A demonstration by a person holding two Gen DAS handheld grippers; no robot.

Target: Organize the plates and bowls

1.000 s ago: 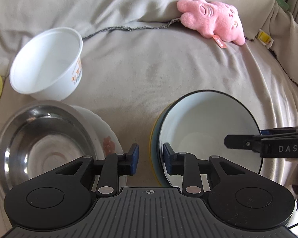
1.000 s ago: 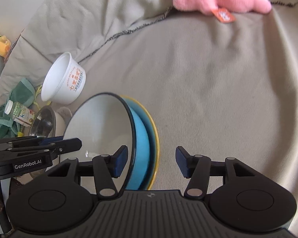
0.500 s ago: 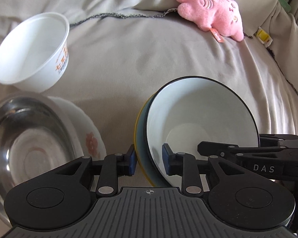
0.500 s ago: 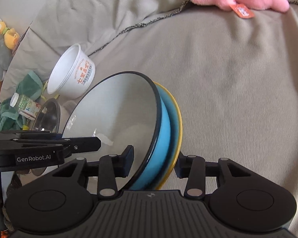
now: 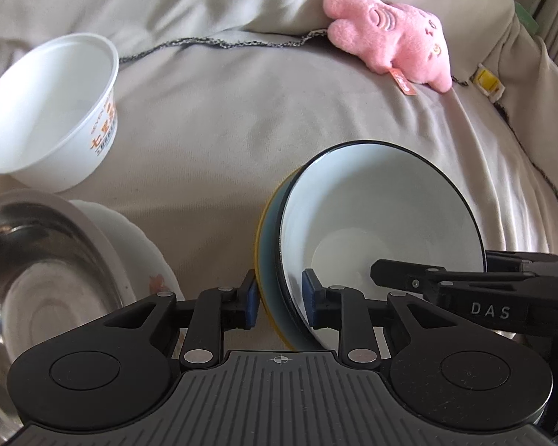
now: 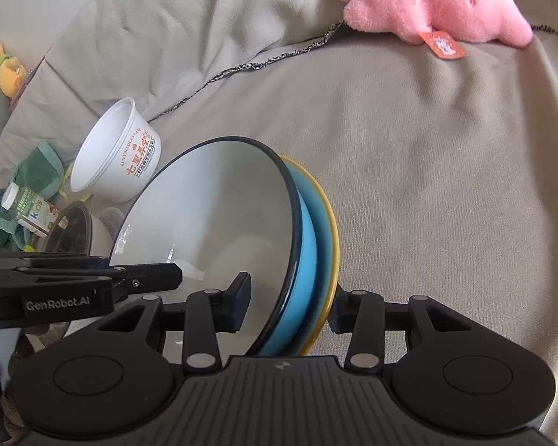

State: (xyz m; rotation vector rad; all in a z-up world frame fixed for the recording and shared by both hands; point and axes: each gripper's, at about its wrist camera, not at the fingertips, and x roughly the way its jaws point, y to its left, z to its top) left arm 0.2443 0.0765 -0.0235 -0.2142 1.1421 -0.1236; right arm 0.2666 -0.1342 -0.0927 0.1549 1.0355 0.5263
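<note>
- Blue bowl (image 5: 383, 215), one, white inside with a dark rim, stands tilted on edge on the beige cover (image 5: 241, 111), nested against one yellow-rimmed plate (image 6: 329, 219) behind it.
- Left gripper (image 5: 280, 299), one of two: its jaws have just been closing and both blue pads press the stacked rims, one on the plate's outer side, one inside the bowl.
- Right gripper (image 6: 289, 301): its jaws closed a moment ago and now clamp the same pair from the opposite side, the left pad inside the bowl, the right pad against the plate's yellow edge.
- Steel bowl (image 5: 29, 260), one, sits inside one white flowered dish (image 5: 141, 252) left of the held pair.
- White paper bowl (image 5: 52, 107), one, with orange print, lies tipped just beyond the steel bowl.
- Pink plush toy (image 5: 394, 37), one, with an orange tag, rests at the far fold of the cover, well apart from the dishes.
- Small bottle (image 6: 26, 208), one, lies on green cloth (image 6: 37, 171) at the left margin of the right wrist view.
</note>
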